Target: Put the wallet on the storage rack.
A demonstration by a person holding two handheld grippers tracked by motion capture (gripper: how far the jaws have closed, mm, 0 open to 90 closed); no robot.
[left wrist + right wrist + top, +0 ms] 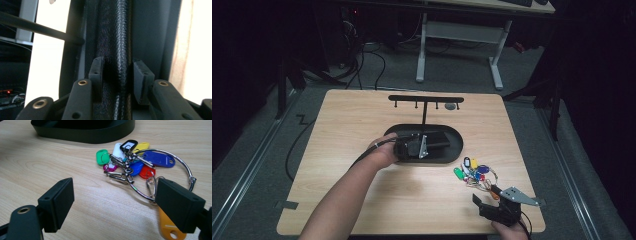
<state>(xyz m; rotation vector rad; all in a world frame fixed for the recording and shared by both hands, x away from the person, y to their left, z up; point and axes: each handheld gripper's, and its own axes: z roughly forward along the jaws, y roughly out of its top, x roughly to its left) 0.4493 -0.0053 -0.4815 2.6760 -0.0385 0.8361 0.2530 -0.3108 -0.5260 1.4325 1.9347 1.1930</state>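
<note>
Wallet [116, 50] (black, textured) lies in the tray [457, 150] between the released left tool [117, 75] pads, long axis toward 12 o'clock; right tool [115, 205] gapes idle.

On the tabletop [352, 200], a wallet [439, 139] lies in the oval tray [457, 150] under the hook stand [426, 99], the key bunch [476, 172] just right of the tray.

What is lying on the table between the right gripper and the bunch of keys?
Nothing: in the right gripper view, bare wood lies between the right gripper and the bunch of keys. Only an orange tag sits behind its right pad.
</note>
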